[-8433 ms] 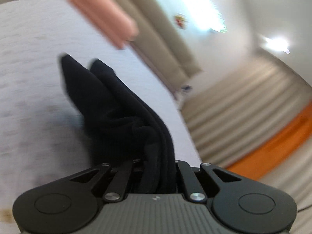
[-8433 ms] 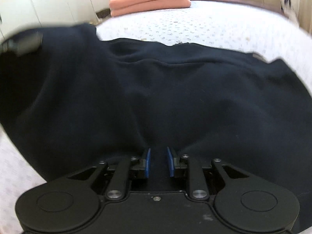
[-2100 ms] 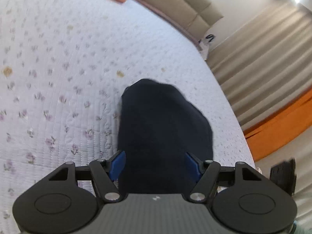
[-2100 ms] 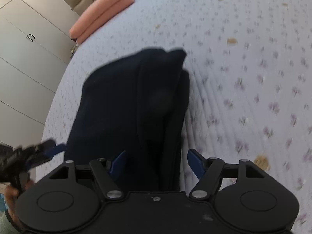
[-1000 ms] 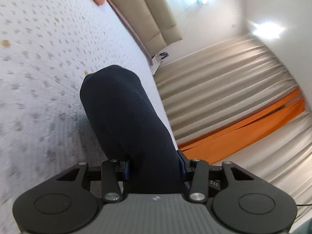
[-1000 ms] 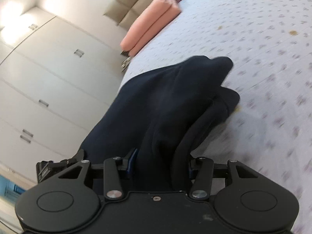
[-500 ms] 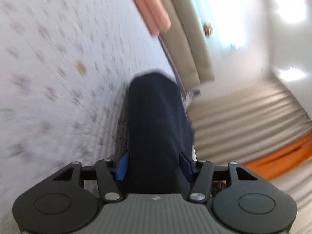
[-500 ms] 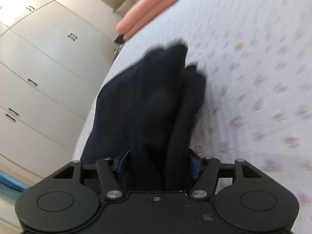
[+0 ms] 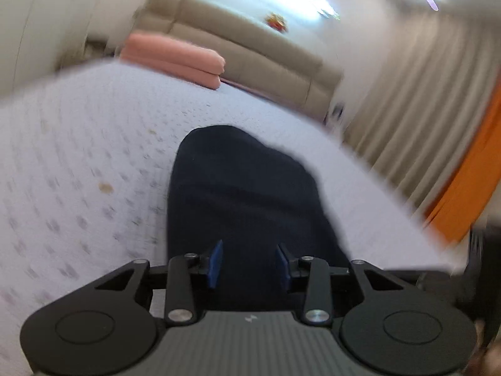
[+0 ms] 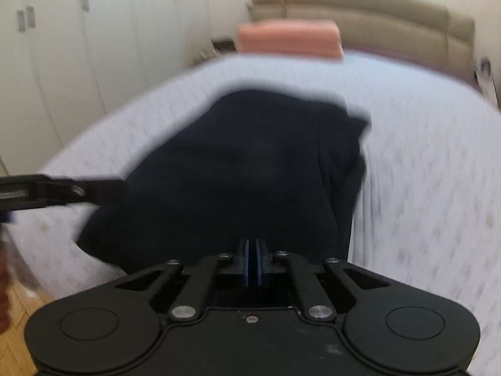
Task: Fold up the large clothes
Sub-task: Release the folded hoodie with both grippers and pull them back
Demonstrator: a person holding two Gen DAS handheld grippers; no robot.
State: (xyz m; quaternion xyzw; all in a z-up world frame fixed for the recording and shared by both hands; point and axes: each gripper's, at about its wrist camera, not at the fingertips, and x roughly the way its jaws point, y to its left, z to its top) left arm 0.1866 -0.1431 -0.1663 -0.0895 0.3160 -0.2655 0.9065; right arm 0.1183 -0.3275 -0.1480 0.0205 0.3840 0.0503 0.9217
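Note:
A dark navy garment (image 9: 241, 188) lies folded in a compact bundle on the white floral bedspread (image 9: 78, 156). My left gripper (image 9: 249, 263) is open, its blue pads apart over the near end of the bundle. In the right wrist view the garment (image 10: 238, 169) fills the middle. My right gripper (image 10: 252, 258) has its blue pads pressed together at the garment's near edge; no cloth shows between them. The left gripper's fingers (image 10: 62, 191) show at the garment's left side.
A folded pink blanket (image 9: 172, 58) lies at the bed's far end before a beige headboard (image 9: 250, 50). White wardrobes (image 10: 78, 62) stand to the left, beige and orange curtains (image 9: 438, 125) to the right. Wooden floor (image 10: 18, 329) shows by the bed's near edge.
Both grippers let go of the bundle and drew back level. The left jaws opened; the right jaws closed empty. The bundle now rests on the bed.

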